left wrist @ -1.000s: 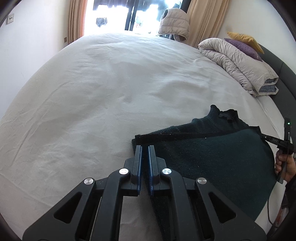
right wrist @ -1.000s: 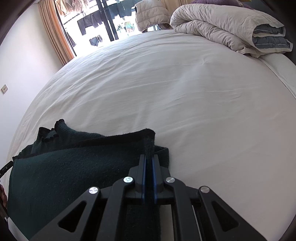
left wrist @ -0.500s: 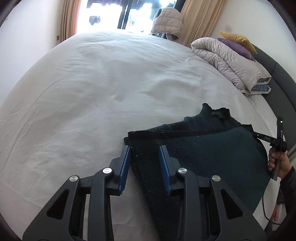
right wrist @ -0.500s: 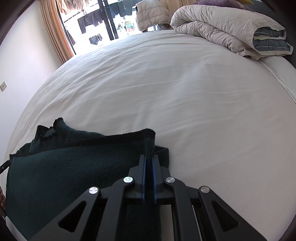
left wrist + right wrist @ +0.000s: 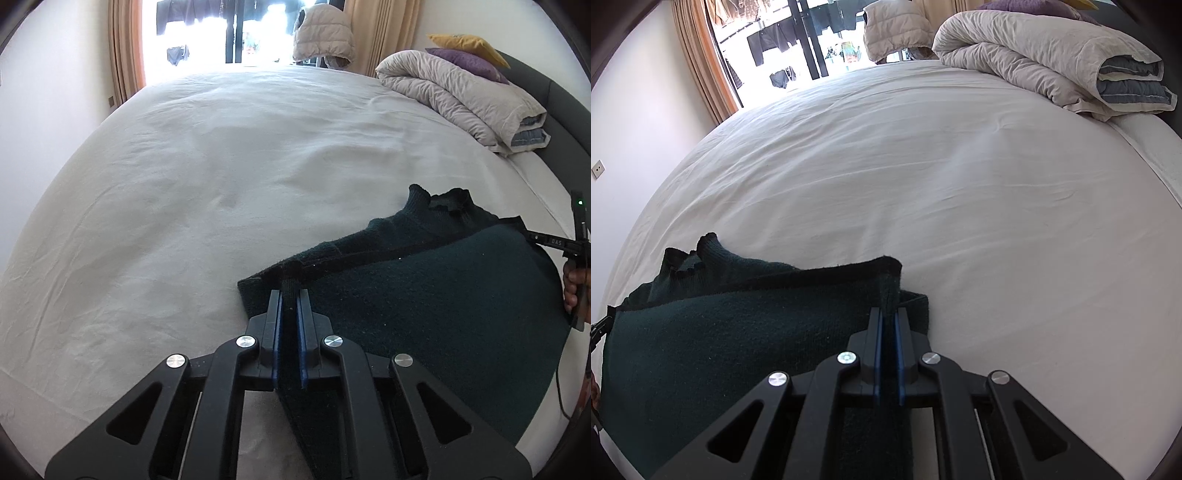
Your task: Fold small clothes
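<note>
A: Left wrist view?
B: Left gripper [image 5: 289, 295] clamped on a corner of the dark green sweater [image 5: 443, 295], which lies on the white bed sheet [image 5: 221, 184]. A hand [image 5: 572, 288] shows at right edge.
A: Right wrist view?
B: Right gripper [image 5: 889, 314] pinched tight on the sweater's [image 5: 720, 332] other corner; folded duvet [image 5: 1052, 62] well apart.

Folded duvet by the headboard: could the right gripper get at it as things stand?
Probably not right away. The right gripper is shut on the dark green sweater's corner, so it would have to let go first. Only bare white bedsheet lies between it and the folded duvet; it looks a long stretch.
</note>
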